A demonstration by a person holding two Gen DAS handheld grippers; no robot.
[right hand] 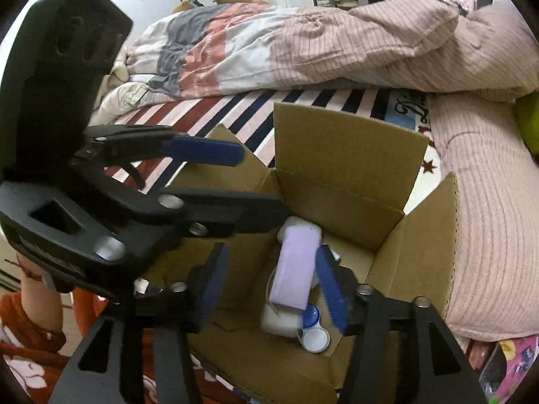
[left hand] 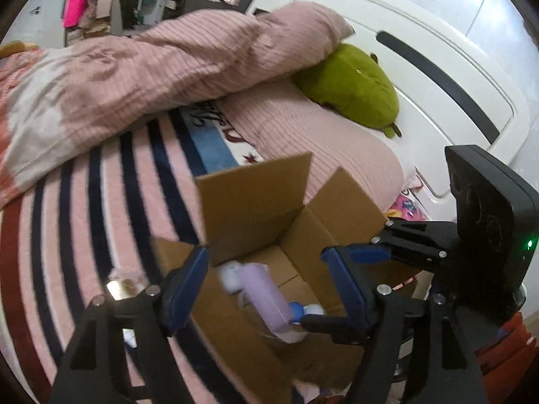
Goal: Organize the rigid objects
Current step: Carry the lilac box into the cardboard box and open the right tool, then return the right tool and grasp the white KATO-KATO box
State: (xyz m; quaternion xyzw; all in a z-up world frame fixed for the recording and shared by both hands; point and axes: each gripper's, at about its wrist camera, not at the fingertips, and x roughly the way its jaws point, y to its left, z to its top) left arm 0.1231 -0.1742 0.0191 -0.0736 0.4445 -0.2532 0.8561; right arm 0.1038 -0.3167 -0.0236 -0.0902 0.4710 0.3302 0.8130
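So both grippers, left (left hand: 266, 289) and right (right hand: 273, 289), hang spread wide over the corrugated cardboard box (right hand: 340, 141) on the striped bedspread (left hand: 84, 202); inside lie a smooth lilac case (right hand: 296, 266) and round blue-white caps (right hand: 315, 331).

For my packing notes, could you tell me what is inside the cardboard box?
Inside the cardboard box lie a lilac case, a white case partly under it, and a blue-and-white lens case. Anything beneath them is hidden.

Soft, even indoor light is filling both views; fisheye edges are bending darkly, and motion blur is smearing the open brown cardboard box (left hand: 256, 202).
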